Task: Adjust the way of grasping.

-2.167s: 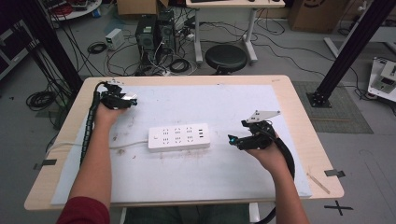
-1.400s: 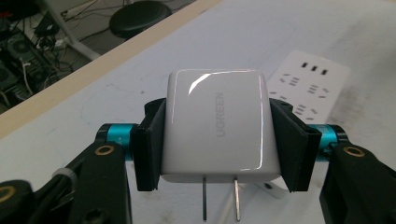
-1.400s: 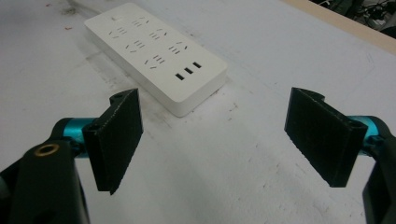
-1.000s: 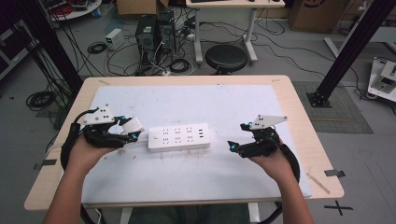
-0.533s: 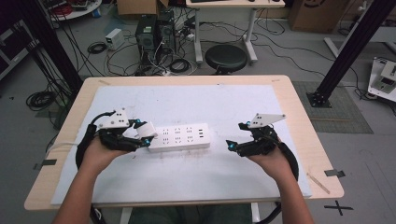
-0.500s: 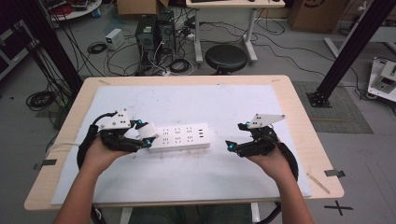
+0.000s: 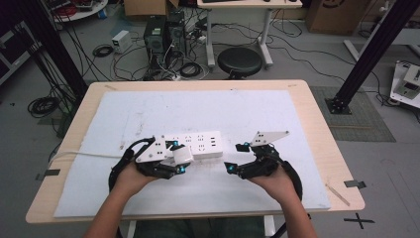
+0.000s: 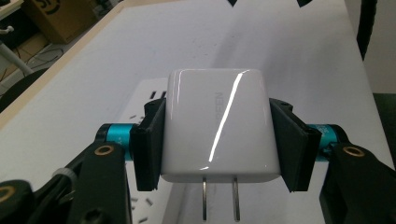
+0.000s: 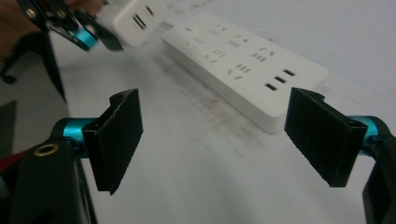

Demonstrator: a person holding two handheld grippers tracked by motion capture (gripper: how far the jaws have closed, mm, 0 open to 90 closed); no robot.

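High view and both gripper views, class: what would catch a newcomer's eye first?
First, the glossy white charger, clamped in the left gripper, its two metal prongs bare and pointing back at the camera. Next, the white power strip on the white mat in mid-table, just beyond the charger. The right gripper stands open, with nothing in it, near the strip's end.

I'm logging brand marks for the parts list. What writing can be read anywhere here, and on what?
Charger, held in the left tool: faint grey embossed lettering on its face, turned sideways, too faint to read.
Power strip: no readable print; sockets only.
Cardboard box on the floor: a dark mark, too small to read.
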